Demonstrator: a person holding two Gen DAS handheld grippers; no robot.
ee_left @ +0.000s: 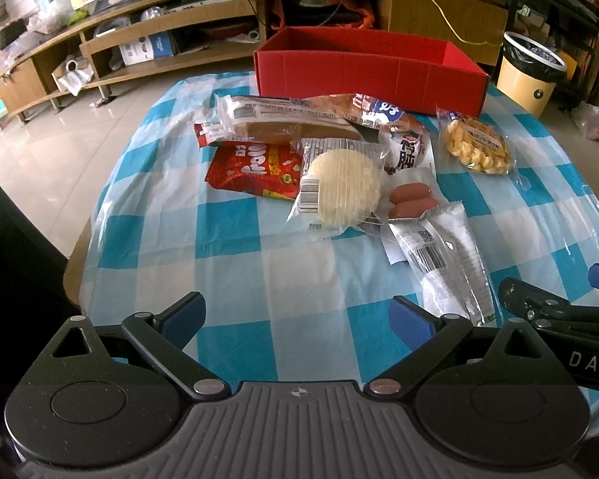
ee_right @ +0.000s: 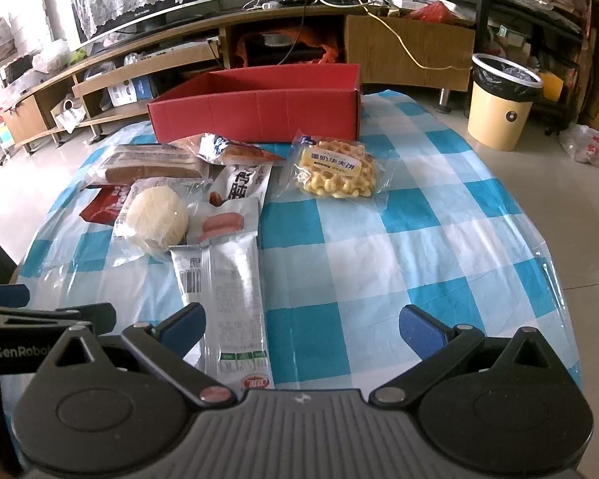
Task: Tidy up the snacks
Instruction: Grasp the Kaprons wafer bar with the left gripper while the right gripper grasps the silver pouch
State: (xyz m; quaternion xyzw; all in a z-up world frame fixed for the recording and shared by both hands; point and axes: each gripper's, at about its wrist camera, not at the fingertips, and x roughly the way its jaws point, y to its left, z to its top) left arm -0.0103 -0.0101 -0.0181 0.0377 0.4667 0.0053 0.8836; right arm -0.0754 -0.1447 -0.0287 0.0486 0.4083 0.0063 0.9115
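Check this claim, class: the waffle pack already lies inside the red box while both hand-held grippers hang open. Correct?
Not quite. The right wrist view shows the waffle pack on the checked tablecloth, in front of the red box. Both grippers are open.

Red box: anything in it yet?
Cannot tell fully. The red box is open-topped, its visible inner walls bare, its floor hidden; the waffle pack lies outside.

Wrapped snacks (ee_left: 339,187) heaped before open red box (ee_left: 371,76)
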